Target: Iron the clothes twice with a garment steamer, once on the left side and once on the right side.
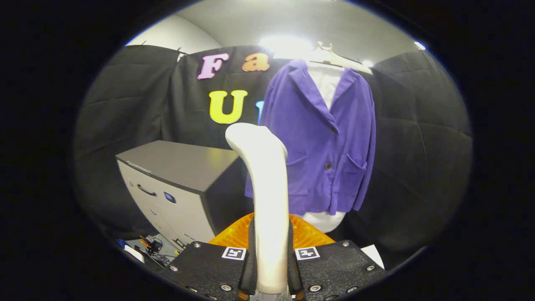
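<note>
My gripper (271,267) is shut on the handle of a white garment steamer (267,188), which stands upright between the fingers with its head bent toward the clothes. Beyond the steamer hangs a purple corduroy jacket (324,142) over a white shirt (328,81) on a pale hanger (340,58). The steamer head is in front of the jacket's left edge, some way short of the cloth. The jacket's lower left part is hidden behind the steamer.
A grey cabinet (179,188) with a dark handle stands to the left of the jacket. An orange ribbed object (309,234) lies just ahead of the fingers, below the jacket. Cables and small items (148,246) lie on the floor by the cabinet.
</note>
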`<action>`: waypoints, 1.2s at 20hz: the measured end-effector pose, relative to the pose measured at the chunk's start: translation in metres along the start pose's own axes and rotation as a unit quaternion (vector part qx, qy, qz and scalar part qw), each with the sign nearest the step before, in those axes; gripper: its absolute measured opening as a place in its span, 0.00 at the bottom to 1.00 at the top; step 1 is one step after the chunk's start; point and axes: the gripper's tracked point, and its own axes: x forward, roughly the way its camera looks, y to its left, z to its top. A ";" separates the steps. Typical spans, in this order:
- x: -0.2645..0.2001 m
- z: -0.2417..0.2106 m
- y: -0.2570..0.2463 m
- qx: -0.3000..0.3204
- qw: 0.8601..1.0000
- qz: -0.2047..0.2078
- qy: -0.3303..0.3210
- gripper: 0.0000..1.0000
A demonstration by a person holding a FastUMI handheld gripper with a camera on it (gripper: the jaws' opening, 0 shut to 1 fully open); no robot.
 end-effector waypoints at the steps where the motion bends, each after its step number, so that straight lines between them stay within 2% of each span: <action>1: -0.011 0.009 0.007 -0.005 1.000 0.006 -0.013 0.28; 4: -0.024 0.039 0.029 0.005 0.999 0.012 -0.042 0.28; 13: -0.045 0.093 0.084 0.012 0.993 -0.054 -0.102 0.28; 19: -0.053 0.106 0.133 0.015 0.991 -0.057 -0.121 0.28; 24: -0.049 0.107 0.154 0.014 0.992 -0.045 -0.116 0.28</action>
